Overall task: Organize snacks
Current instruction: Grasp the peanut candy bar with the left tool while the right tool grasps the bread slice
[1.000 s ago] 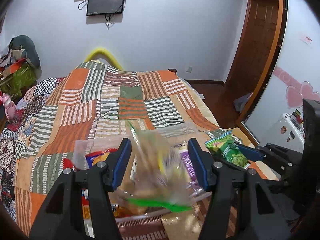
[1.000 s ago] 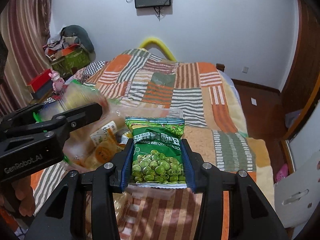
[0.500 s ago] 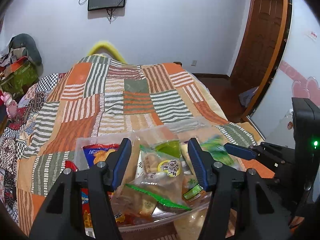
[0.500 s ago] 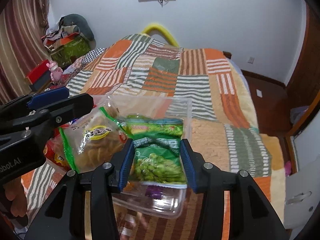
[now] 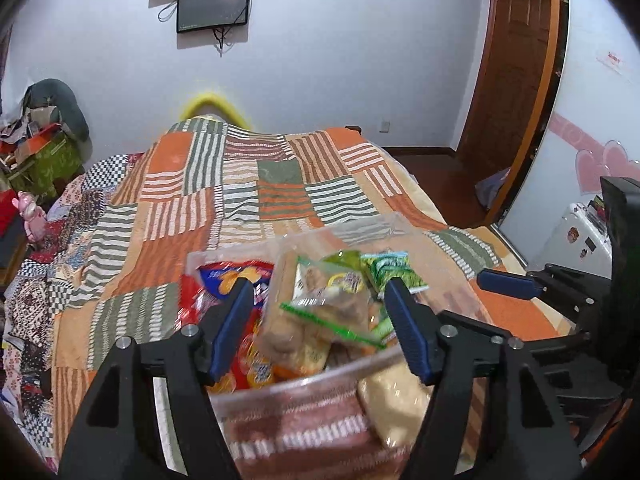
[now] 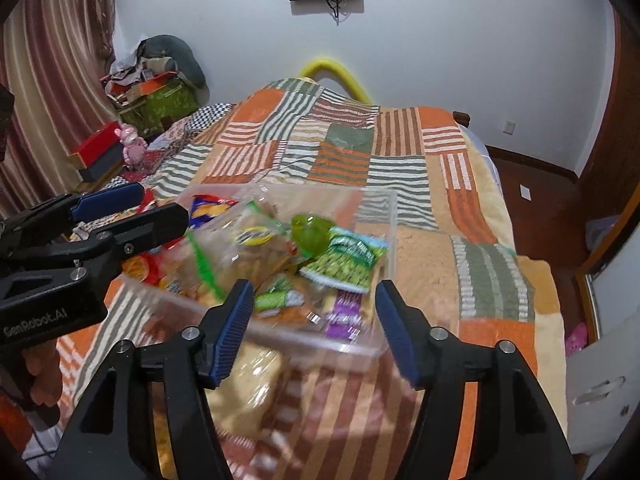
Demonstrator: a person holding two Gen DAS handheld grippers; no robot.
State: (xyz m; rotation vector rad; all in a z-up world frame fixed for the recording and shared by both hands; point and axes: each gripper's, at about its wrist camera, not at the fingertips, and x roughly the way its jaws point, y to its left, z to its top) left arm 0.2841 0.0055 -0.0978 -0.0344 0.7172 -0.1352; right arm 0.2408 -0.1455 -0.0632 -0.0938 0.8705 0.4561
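Observation:
A clear plastic bin (image 5: 304, 380) (image 6: 384, 216) sits on the patchwork bed, filled with snack packets. A clear bag of cookies with green trim (image 5: 324, 312) (image 6: 240, 248) lies on top of the pile. A green pea packet (image 6: 348, 264) (image 5: 390, 270) lies beside it at the bin's right side. My left gripper (image 5: 320, 328) is open and empty just above the bin's near rim. My right gripper (image 6: 314, 326) is open and empty over the bin's near right corner. A pale bread packet (image 5: 394, 400) (image 6: 248, 380) lies outside the bin by its near wall.
The striped orange and green quilt (image 5: 248, 196) covers the bed. A cluttered side area with boxes and a pink toy (image 6: 132, 146) lies left. A wooden door (image 5: 516, 80) stands at the right. A white cabinet (image 6: 600, 376) stands right of the bed.
My left gripper let the cookie bag drop into the bin. My right gripper opened and released the green pea packet, which now lies in the bin. Both grippers have drawn back.

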